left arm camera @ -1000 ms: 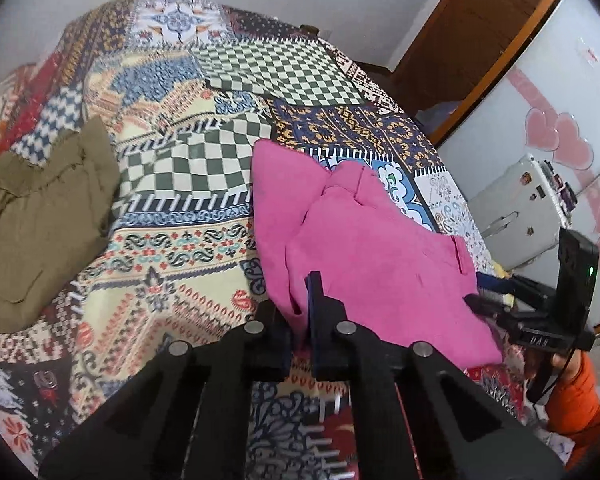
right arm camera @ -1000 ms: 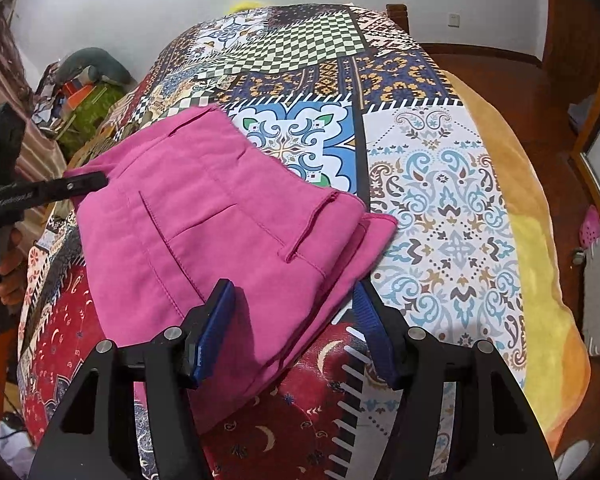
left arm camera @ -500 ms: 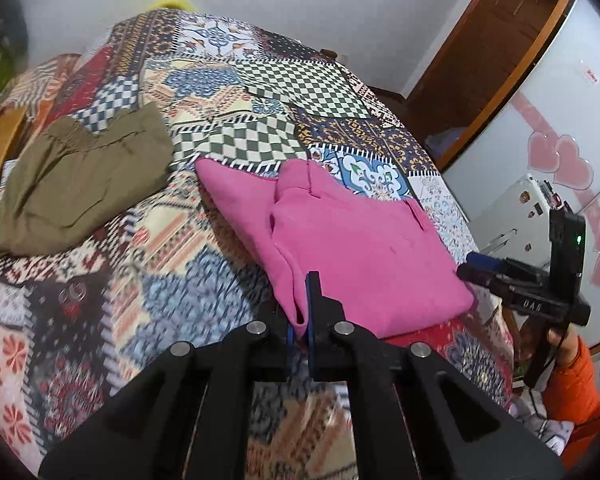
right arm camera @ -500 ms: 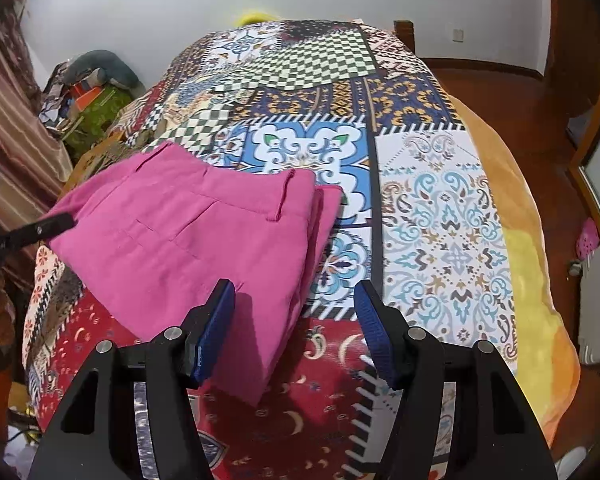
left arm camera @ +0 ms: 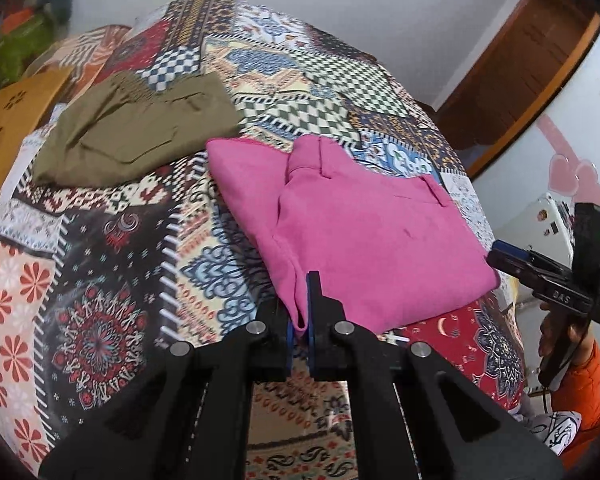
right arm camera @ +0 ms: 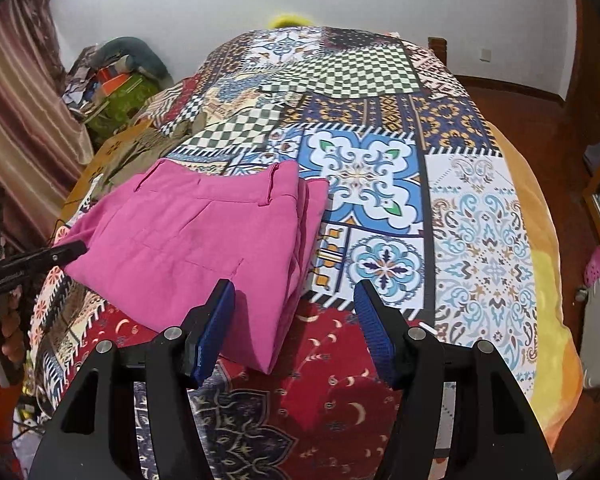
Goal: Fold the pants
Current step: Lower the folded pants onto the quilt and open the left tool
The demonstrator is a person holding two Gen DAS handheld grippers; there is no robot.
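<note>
Pink pants (left arm camera: 364,240) lie folded into a compact, layered rectangle on the patchwork quilt (left arm camera: 112,280), directly ahead of the left gripper (left arm camera: 300,320) and ahead and to the left of the right gripper (right arm camera: 296,320). The left gripper is clenched on the nearest corner of the stack, a pinch of pink cloth showing between its closed blue pads; holding there would let the person drag or square up the bundle without undoing its layers, which is probably why the grip sits at the edge and not in the middle. The right gripper is released, its blue pads spread wide with nothing between them, hovering just short of the near edge of the pants over a red patch of the quilt; it looks ready either to steady that side or to stay clear. The waistband with its belt loops lies on the far side of the stack from both grippers, so the fold seems close to finished. Beyond the left gripper and off to its left, a pair of olive pants (left arm camera: 136,136) rests on the quilt, apart from the pink ones and not in the way. Ahead of the right gripper the quilt lies open; nothing blocks a push forward.
</note>
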